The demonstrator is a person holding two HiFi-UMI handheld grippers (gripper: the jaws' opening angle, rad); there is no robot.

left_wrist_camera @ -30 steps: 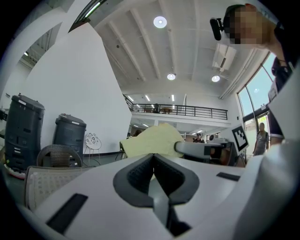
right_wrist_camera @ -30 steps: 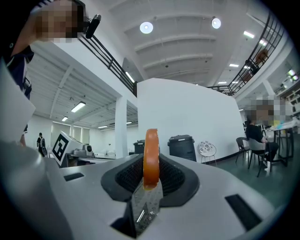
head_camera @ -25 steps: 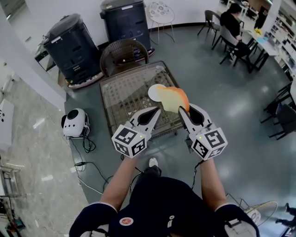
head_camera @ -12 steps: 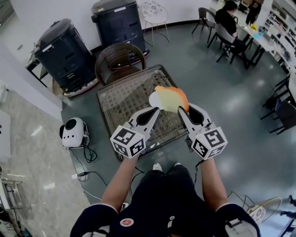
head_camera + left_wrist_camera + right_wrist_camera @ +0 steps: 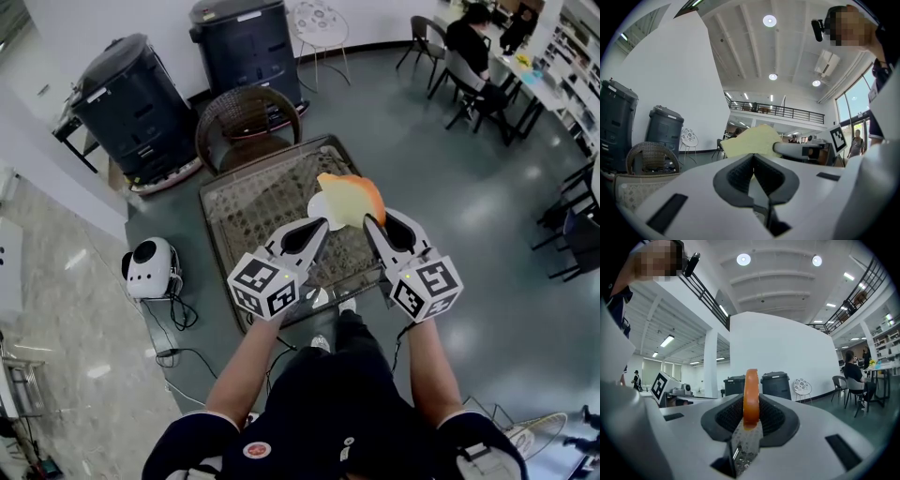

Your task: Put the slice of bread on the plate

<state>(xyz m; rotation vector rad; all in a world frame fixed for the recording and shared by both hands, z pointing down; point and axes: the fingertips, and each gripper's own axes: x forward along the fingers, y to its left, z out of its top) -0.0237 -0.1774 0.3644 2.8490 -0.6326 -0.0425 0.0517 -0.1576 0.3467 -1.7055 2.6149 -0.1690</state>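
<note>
My right gripper is shut on a slice of bread with an orange crust and a pale yellow face, held on edge above the low table. In the right gripper view the slice stands edge-on between the pads of that gripper. A white plate shows just left of the bread, partly hidden by it; it seems to lie on the table. Beside the bread, my left gripper is shut with nothing in it. From the left gripper, the bread and the right gripper show ahead.
A low table with a woven-pattern top stands ahead, a wicker chair behind it. Two dark bins and a white side table line the wall. A white device with cables lies on the floor at left.
Both grippers and the bread have moved forward together toward the table, whose near edge now lies close to the person's feet. Neither grip has changed.
</note>
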